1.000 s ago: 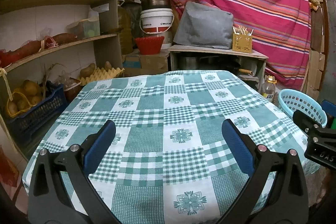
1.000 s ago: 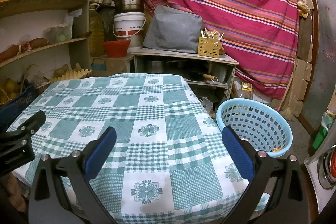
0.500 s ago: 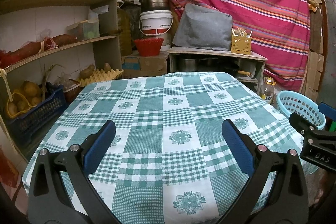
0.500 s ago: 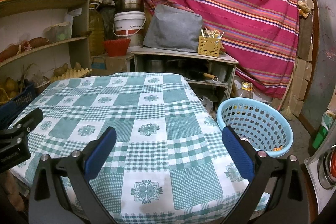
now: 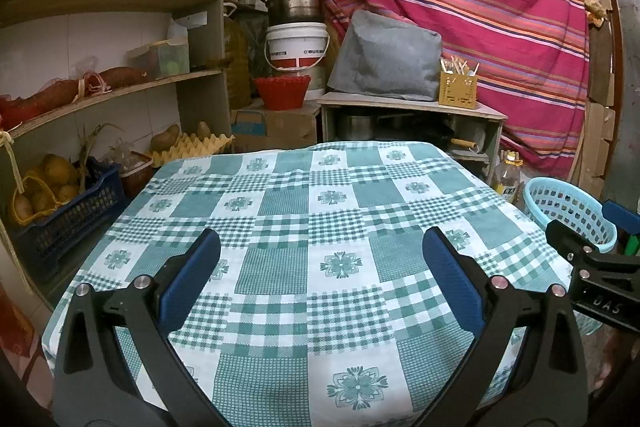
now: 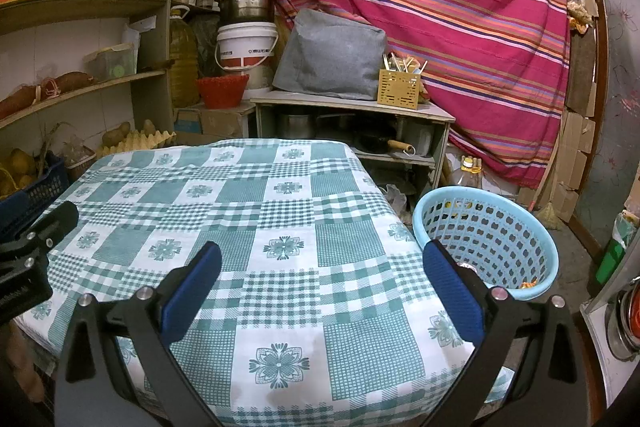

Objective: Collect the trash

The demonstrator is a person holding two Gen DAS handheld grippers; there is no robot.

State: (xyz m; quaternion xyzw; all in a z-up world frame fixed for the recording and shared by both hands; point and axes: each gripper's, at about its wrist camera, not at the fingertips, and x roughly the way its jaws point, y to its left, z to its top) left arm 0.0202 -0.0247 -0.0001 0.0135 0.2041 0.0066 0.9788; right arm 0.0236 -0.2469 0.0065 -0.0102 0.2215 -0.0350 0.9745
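Note:
A table with a green-and-white checked cloth (image 5: 320, 211) (image 6: 256, 211) fills both views, and I see no loose trash on it. A light blue perforated basket (image 6: 486, 239) (image 5: 568, 211) stands on the floor off the table's right side, with a few small scraps at its bottom. My left gripper (image 5: 320, 255) hovers open over the near part of the cloth, nothing between its blue pads. My right gripper (image 6: 320, 259) is open too, above the near right corner, its right finger in front of the basket rim.
Shelves (image 5: 100, 95) with crates of potatoes line the left wall. Behind the table stand a low cabinet (image 6: 352, 107) bearing a grey cover and a yellow utensil holder, a white bucket (image 5: 298, 47) and a red bowl. A striped curtain hangs at the back.
Both grippers have drifted slightly back from the table; the views are nearly the same. Both stay open.

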